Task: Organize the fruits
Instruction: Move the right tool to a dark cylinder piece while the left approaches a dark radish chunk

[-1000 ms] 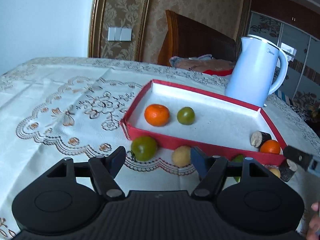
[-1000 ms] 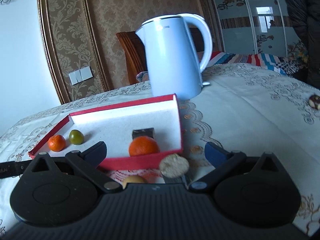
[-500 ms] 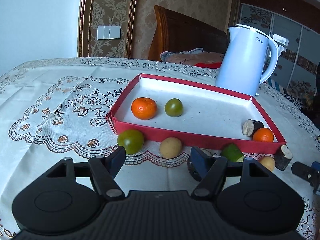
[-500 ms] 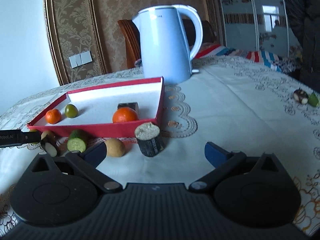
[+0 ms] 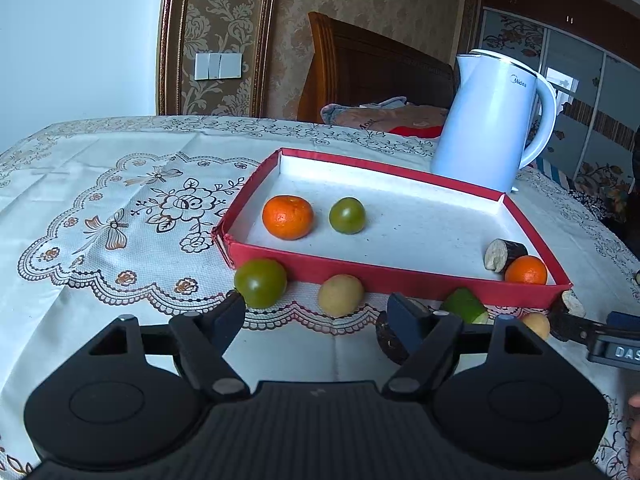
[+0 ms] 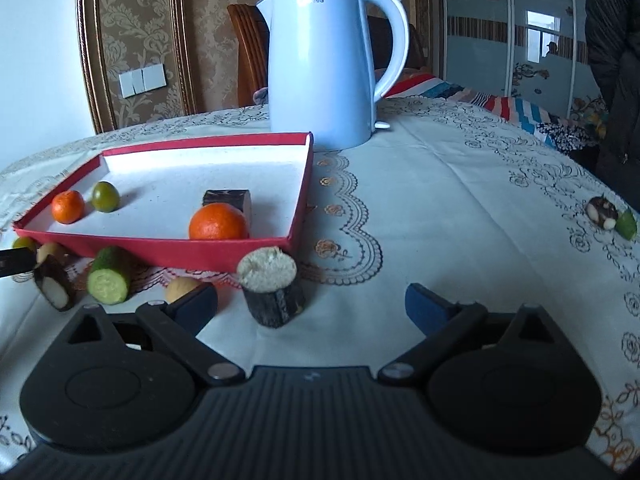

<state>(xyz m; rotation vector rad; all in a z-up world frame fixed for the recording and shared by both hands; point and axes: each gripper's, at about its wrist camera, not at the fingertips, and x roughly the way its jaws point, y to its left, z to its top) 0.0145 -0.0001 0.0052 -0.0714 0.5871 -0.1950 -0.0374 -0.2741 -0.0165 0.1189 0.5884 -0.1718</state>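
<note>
A red tray (image 5: pixel 360 274) (image 6: pixel 160 249) holds two oranges (image 5: pixel 287 216) (image 6: pixel 218 222), a small green fruit (image 5: pixel 347 215) and a dark cut piece (image 5: pixel 505 253). In front of it on the cloth lie a green fruit (image 5: pixel 260 283), a yellow fruit (image 5: pixel 340 290), a cucumber piece (image 6: pixel 108 276) and a dark stub (image 6: pixel 273 286). My left gripper (image 5: pixel 316 312) is open and empty, just short of the green and yellow fruits. My right gripper (image 6: pixel 312 304) is open and empty, with the dark stub between its fingers.
A white kettle (image 5: pixel 490 138) (image 6: pixel 326 64) stands behind the tray. A wooden chair (image 5: pixel 372 68) is at the table's far side. More cut pieces (image 6: pixel 610 216) lie far right on the lace tablecloth (image 5: pixel 100 216). A person in dark clothes (image 6: pixel 616 72) stands at the right.
Both grippers have drawn back from the tray and lowered toward the cloth, so more of the loose fruit in front of the tray shows. Both stay open.
</note>
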